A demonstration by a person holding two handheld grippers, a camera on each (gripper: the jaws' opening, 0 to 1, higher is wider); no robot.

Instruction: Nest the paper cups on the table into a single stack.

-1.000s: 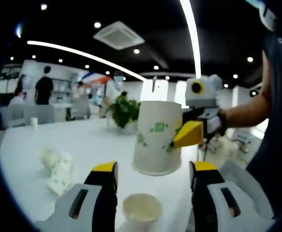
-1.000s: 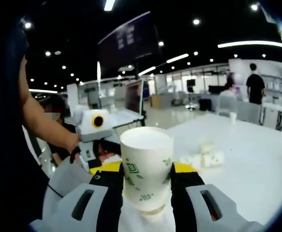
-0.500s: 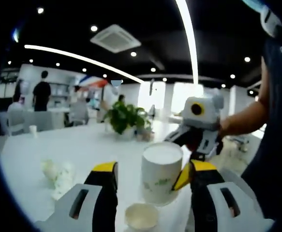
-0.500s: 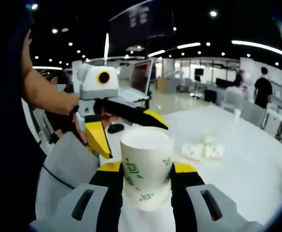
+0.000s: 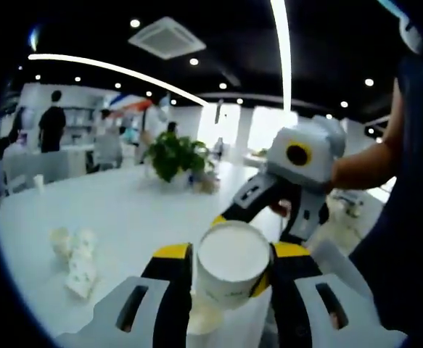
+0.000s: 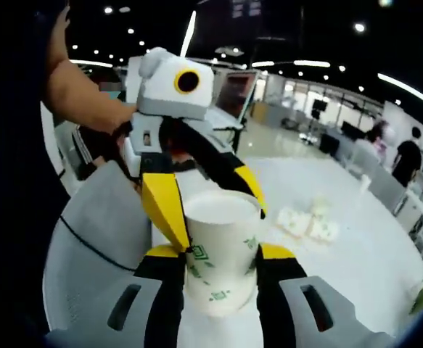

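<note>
A smooth white paper cup (image 6: 221,250) printed with small green leaves, tapering toward its base, sits clamped between the right gripper (image 6: 221,272)'s yellow-tipped jaws. The left gripper (image 5: 222,272) has its jaws spread wide, one on either side of that cup. Just beneath it, a second open cup (image 5: 205,319) stands on the glossy white table (image 5: 117,217). Crumpled cups (image 5: 73,254) lie well apart. A leafy potted plant (image 5: 171,154) stands farther back in a bright open office.

My right gripper (image 6: 220,279) has carried its cup (image 6: 221,250) in between my left gripper's (image 5: 227,272) jaws, over the lower cup (image 5: 205,319), grippers now crossing.
</note>
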